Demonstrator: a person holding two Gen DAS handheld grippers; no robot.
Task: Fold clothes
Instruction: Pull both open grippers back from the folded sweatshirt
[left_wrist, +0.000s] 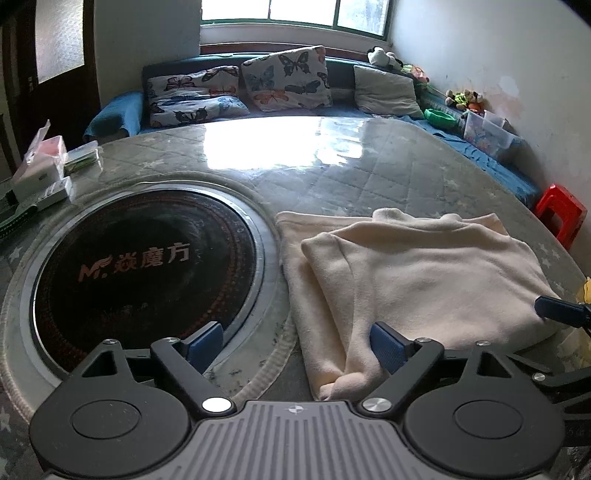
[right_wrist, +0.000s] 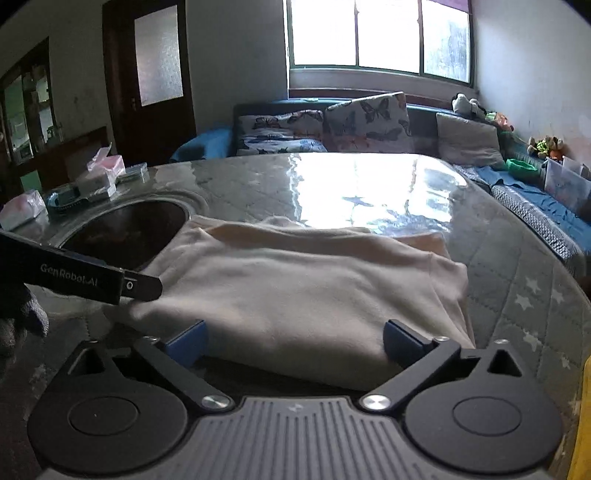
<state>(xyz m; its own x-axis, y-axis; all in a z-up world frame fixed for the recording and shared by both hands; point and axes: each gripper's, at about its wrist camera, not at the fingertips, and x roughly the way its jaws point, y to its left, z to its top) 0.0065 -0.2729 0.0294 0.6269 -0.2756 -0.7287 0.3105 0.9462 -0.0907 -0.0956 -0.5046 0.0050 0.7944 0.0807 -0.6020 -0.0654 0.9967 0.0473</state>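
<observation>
Left gripper (left_wrist: 297, 349) jaws wide, holding nothing | right gripper (right_wrist: 293, 345) same, at near hem | cream fleece garment (left_wrist: 406, 280) lies folded on quilted grey table (left_wrist: 332, 177) | risk: one-sided pinch drags layers apart, imo

A round table (left_wrist: 332, 177) with a glossy clear cover over quilted grey star-print cloth has a black circular induction cooktop (left_wrist: 144, 266) set into it. Small white and pink boxes (left_wrist: 40, 166) sit at its far left edge. Behind, butterfly-print cushions (left_wrist: 288, 77) lean on a blue sofa (left_wrist: 114, 118) under a bright window (left_wrist: 295, 11). A red plastic stool (left_wrist: 561, 214) stands right.
</observation>
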